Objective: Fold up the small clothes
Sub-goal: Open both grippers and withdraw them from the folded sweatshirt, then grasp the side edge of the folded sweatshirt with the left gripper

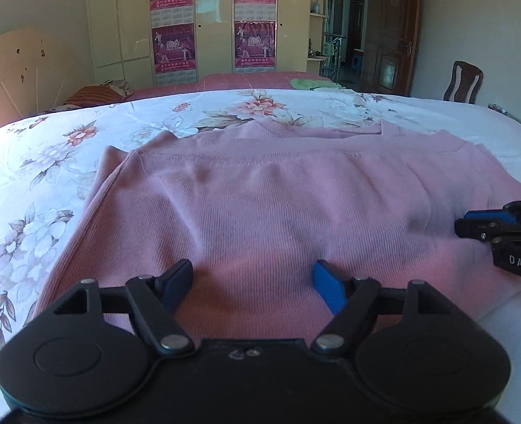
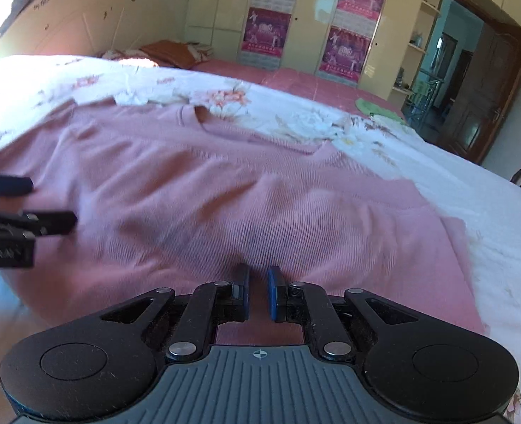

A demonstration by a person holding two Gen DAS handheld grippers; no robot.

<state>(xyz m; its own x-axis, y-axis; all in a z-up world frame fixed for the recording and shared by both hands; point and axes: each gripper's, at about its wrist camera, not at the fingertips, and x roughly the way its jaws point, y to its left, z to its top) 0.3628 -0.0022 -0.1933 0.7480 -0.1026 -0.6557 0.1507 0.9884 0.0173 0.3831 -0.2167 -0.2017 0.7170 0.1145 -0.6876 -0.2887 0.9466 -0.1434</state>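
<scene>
A pink ribbed sweater (image 1: 260, 194) (image 2: 225, 183) lies spread flat on the floral bedsheet (image 1: 48, 176) (image 2: 472, 212), its neckline at the far side. My left gripper (image 1: 253, 268) hovers open over the sweater's near edge, with only flat cloth showing between its blue pads. In the right wrist view the left gripper (image 2: 48, 201) comes in from the left. My right gripper (image 2: 258, 272) is shut low over the sweater's right part, its pads almost together. Whether a pinch of cloth sits between them is not visible. The left wrist view shows the right gripper (image 1: 465, 224) at the right edge.
Beyond the bed stands a second bed with a red cover (image 1: 246, 79) and a green cloth (image 1: 309, 84) on it. A wardrobe with posters (image 1: 211, 17) fills the far wall. A wooden chair (image 1: 463, 81) stands at the right, and a headboard (image 1: 20, 70) at the left.
</scene>
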